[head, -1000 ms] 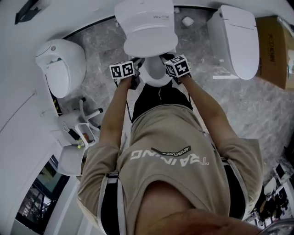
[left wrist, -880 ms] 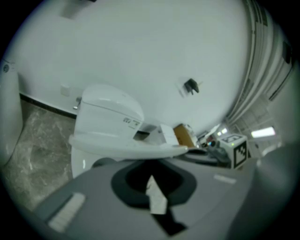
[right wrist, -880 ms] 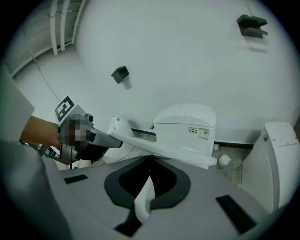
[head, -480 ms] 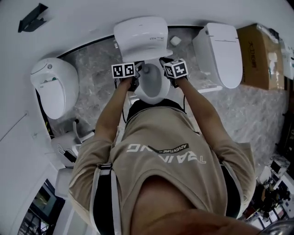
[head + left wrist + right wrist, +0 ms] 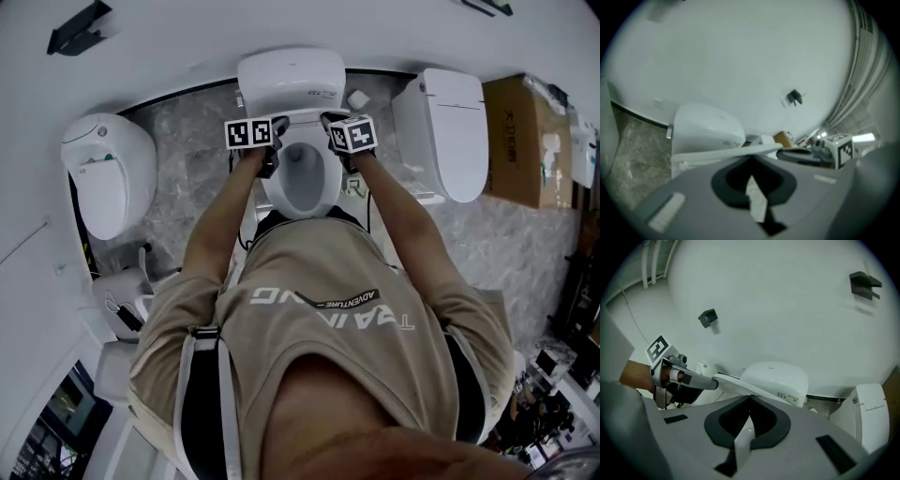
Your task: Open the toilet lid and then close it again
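Toilet lid (image 5: 733,385) stands tipped up at upper centre of the head view, above the open bowl (image 5: 302,178), as I prop its edge from both sides. The fingers of my left gripper (image 5: 751,157) and right gripper (image 5: 750,397) are pressed together, pinching nothing, their tips merely against the lid's rim. With no real grip, I judge a slip or an uneven push could drop the lid with a slam or strain its hinge. Counted: one raised lid, two grippers, three toilets (image 5: 450,122) in plain view along the wall, one cardboard box (image 5: 525,127) at right.
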### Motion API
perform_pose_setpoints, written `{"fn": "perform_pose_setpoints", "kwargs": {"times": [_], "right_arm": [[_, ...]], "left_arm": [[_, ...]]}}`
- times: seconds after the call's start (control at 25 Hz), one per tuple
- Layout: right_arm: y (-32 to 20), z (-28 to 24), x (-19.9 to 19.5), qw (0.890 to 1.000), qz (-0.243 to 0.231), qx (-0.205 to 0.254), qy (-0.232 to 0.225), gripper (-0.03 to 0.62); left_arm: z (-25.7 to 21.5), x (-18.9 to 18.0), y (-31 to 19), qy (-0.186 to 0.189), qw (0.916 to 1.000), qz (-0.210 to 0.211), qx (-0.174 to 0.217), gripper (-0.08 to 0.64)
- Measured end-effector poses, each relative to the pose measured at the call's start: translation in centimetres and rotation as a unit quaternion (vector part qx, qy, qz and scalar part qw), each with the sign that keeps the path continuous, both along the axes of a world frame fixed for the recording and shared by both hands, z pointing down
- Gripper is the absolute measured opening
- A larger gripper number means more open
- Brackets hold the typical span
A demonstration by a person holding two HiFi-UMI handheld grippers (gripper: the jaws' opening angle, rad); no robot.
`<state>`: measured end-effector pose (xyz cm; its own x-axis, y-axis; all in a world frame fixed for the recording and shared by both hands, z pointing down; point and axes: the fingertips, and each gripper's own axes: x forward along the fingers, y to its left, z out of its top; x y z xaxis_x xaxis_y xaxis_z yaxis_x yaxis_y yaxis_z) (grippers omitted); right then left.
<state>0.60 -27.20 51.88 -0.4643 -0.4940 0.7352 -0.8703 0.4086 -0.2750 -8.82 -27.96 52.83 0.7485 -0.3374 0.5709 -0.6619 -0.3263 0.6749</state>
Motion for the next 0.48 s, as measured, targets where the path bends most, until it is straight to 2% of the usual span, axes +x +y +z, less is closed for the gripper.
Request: {"fn": "perform_pose_setpoints", "kwargs": {"times": [0.32,0.48], "right_arm": [[-4.2,-0.7,-0.1,1.0,-0.03,0.006,0.004,0.014],[-6.0,-0.6,0.1,1.0,-0.028,-0.007,-0.007,0.014]], "left_arm": [[-0.6,-0.7,-4.3,-0.034,0.9989,-0.03,0.014,0.005],[-0.4,-0.6,-5.9,-0.062,0.9977,-0.018,0.019,0.005]]}}
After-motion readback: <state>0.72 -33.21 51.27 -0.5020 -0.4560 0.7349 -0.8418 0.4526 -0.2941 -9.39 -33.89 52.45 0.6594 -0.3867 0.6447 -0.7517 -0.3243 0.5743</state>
